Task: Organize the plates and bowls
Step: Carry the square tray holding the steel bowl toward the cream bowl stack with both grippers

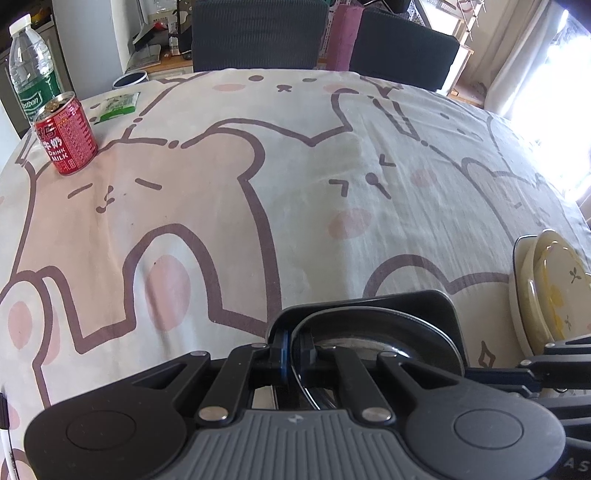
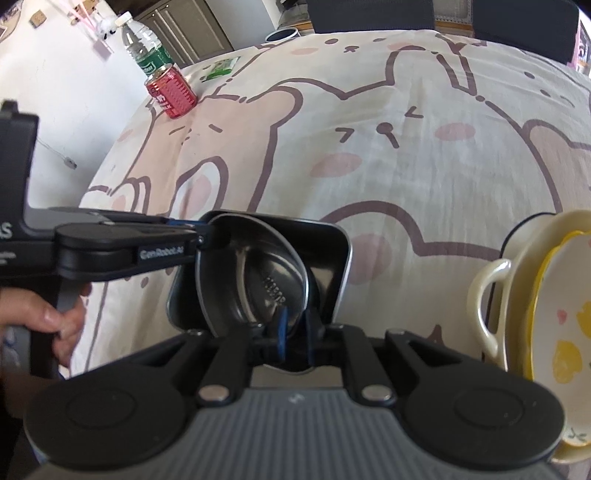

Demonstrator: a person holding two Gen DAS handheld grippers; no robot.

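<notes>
Both grippers tilt steeply down at a steel bowl [image 2: 258, 280] sitting in a black tray [image 2: 332, 266] on the table [image 1: 295, 166]. L gripper [image 1: 293, 350] has its fingers clamped on the bowl's rim. R gripper [image 2: 295, 332] straddles the near rim w/ fingers narrow, a small gap showing; can't tell if the pads press.

R view shows what the L doesn't: the L gripper [image 2: 201, 240] reaching in from the side, a hand [image 2: 55, 317] on its grip, and the bowl's inner steel base. L view catches only the R gripper's linkage at its edge.

Just right of the tray: a cream handled dish [image 2: 491, 306] w/ a yellow-rimmed plate [image 2: 554, 314] stacked in it.

Table wears a cartoon-bear cloth. Far corner: red can [image 1: 66, 138], water bottle [image 1: 31, 70], green packet [image 1: 118, 105]. Dark chairs [image 1: 258, 33] behind; bright curtained window [image 1: 546, 62] to one side.
</notes>
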